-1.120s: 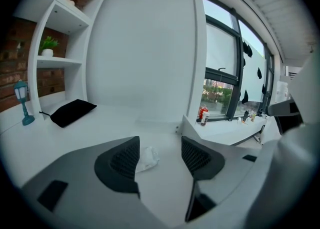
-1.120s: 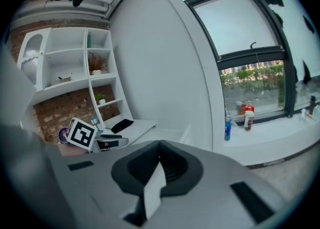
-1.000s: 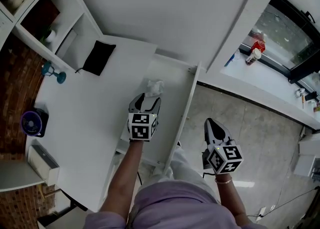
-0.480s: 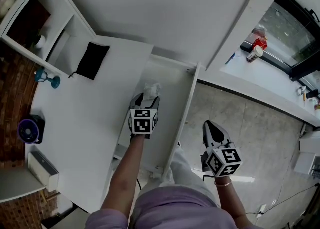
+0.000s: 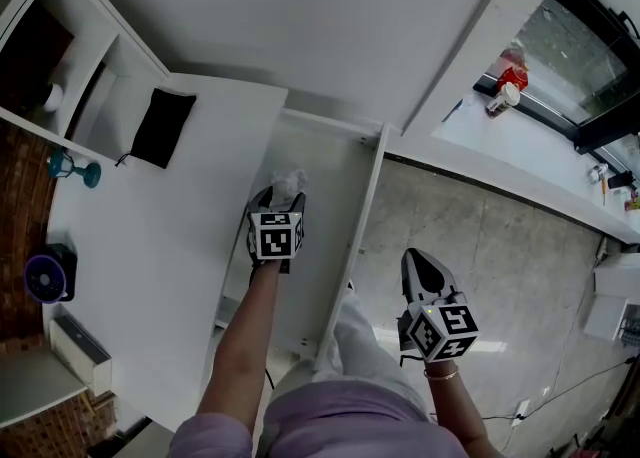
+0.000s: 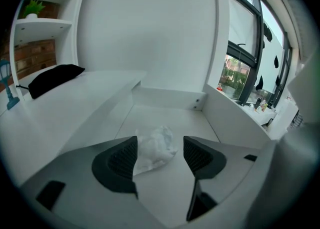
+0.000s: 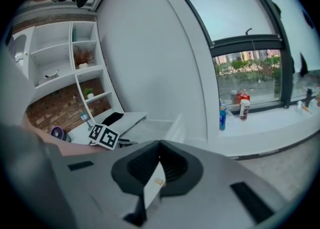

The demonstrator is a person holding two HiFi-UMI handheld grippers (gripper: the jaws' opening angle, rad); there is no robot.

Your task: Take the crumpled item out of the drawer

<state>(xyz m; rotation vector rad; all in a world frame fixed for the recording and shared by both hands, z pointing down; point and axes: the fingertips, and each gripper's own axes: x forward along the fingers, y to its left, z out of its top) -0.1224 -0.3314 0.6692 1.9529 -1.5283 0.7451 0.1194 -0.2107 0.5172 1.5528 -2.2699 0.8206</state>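
The crumpled item [image 5: 288, 183] is a wad of white paper lying on the floor of the open white drawer [image 5: 366, 208]. My left gripper [image 5: 280, 199] reaches into the drawer from the near end. In the left gripper view the crumpled item [image 6: 156, 144] sits between the two dark pads [image 6: 120, 160], which stand apart from it. The left gripper [image 6: 159, 154] has its jaws opening. My right gripper [image 5: 420, 260] hangs over the floor to the right of the drawer. In its own view the right gripper [image 7: 159, 160] is shut, with the jaws together.
A black pouch [image 5: 160, 127] lies on the white desk top [image 5: 150, 236] left of the drawer, with a teal stemmed object [image 5: 70, 166] and a purple round device [image 5: 45, 278] further left. Open shelves stand at the far left. Bottles [image 5: 505, 86] stand on the window sill.
My left gripper has moved forward along the drawer, so the crumpled item now lies between its jaws. The right gripper has hardly moved.
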